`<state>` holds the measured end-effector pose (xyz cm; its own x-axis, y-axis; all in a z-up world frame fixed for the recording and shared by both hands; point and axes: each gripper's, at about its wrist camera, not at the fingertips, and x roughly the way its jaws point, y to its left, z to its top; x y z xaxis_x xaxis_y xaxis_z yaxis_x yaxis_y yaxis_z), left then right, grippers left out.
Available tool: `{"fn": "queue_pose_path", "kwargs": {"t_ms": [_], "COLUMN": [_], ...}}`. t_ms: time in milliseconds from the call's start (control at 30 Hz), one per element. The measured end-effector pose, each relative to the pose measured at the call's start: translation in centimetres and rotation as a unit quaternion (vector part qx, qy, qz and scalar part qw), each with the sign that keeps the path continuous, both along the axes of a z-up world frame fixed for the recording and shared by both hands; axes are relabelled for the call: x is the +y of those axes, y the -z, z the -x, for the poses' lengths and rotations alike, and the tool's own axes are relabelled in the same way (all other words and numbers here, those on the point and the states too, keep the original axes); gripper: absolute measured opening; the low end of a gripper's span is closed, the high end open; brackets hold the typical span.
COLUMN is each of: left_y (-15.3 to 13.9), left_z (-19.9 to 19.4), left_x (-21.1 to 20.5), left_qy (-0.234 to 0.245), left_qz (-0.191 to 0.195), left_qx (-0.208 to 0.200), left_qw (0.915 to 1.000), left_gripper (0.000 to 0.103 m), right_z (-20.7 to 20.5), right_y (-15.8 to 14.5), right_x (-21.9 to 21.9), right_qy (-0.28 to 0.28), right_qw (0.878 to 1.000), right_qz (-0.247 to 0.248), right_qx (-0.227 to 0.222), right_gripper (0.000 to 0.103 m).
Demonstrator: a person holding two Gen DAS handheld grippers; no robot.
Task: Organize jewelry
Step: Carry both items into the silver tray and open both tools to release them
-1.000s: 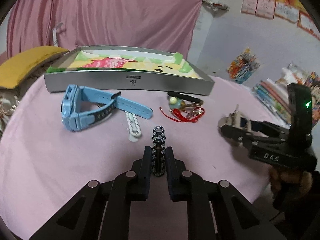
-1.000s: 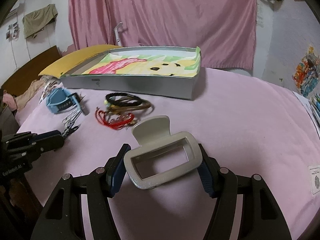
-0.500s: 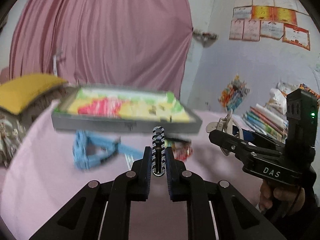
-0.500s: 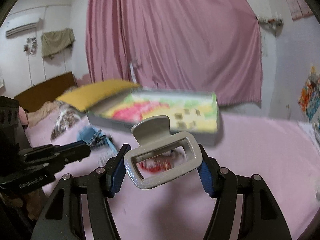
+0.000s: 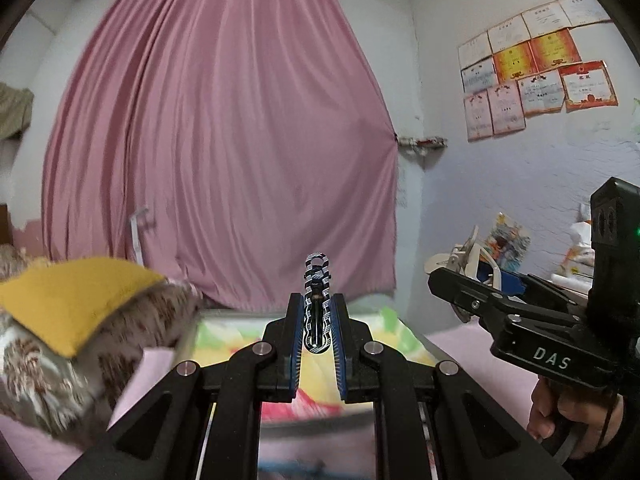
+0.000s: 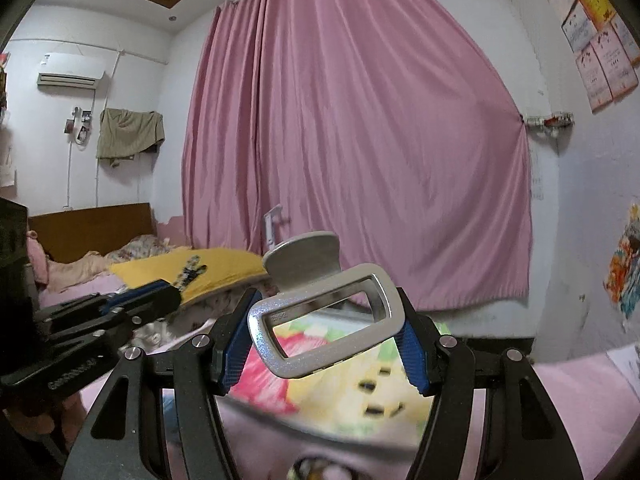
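A slim black-and-white patterned hair clip point(image 5: 317, 304) stands upright, pinched edge-on between the blue pads of the left gripper point(image 5: 317, 346), whose jaws are pressed nearly together around it. A wide silver-grey plastic claw clip with a rectangular opening point(image 6: 324, 320) sits crosswise in the right gripper point(image 6: 326, 354), its two ends clamped between the blue pads with the jaws set fairly wide. Both grippers point almost level, raised above a shallow grey box lined with a bright cartoon print point(image 5: 380, 334) that lies blurred just below and ahead on the pink bedspread point(image 5: 460, 344). A pink curtain point(image 5: 224, 152) fills the background, and a yellow cushion point(image 5: 76, 296) lies to the left. The step in hand looks like carrying both clips over the box; doing it well probably means tipping the jaws down, lowering each clip close to the lining and releasing them apart.
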<state>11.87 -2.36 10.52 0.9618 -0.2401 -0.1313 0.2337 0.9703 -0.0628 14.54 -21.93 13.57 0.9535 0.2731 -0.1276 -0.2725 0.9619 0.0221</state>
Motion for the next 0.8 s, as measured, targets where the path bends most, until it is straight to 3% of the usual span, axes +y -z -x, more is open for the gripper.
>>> {"fn": "queue_pose_path", "kwargs": {"t_ms": [167, 267, 467, 600, 800], "left_y": [-0.8, -0.6, 1.3, 3.3, 5.4], "left_z": [-2.9, -5.0, -9.8, -12.2, -13.8], "left_x": [1.0, 1.8, 3.8, 4.4, 4.6], "left_qy": [-0.018, -0.025, -0.030, -0.025, -0.013], "left_qz": [-0.008, -0.005, 0.026, 0.025, 0.022], "left_qx": [-0.011, 0.004, 0.094, 0.170, 0.248], "left_qw": [0.9997, 0.9997, 0.9948, 0.9847, 0.9684], "left_gripper": [0.012, 0.012, 0.013, 0.013, 0.013], "right_z": [-3.0, -5.2, -9.0, -10.3, -12.2], "right_y": [-0.6, -0.4, 2.0, 4.1, 6.4], "right_x": [1.6, 2.4, 3.5, 4.1, 4.1], "right_qy": [0.008, 0.008, -0.008, -0.011, -0.022], "right_qw": [1.000, 1.000, 0.993, 0.985, 0.967], "right_qz": [0.008, 0.009, 0.032, 0.060, 0.068], "right_qx": [0.000, 0.021, 0.112, 0.162, 0.245], "right_gripper": [0.059, 0.059, 0.059, 0.059, 0.059]}}
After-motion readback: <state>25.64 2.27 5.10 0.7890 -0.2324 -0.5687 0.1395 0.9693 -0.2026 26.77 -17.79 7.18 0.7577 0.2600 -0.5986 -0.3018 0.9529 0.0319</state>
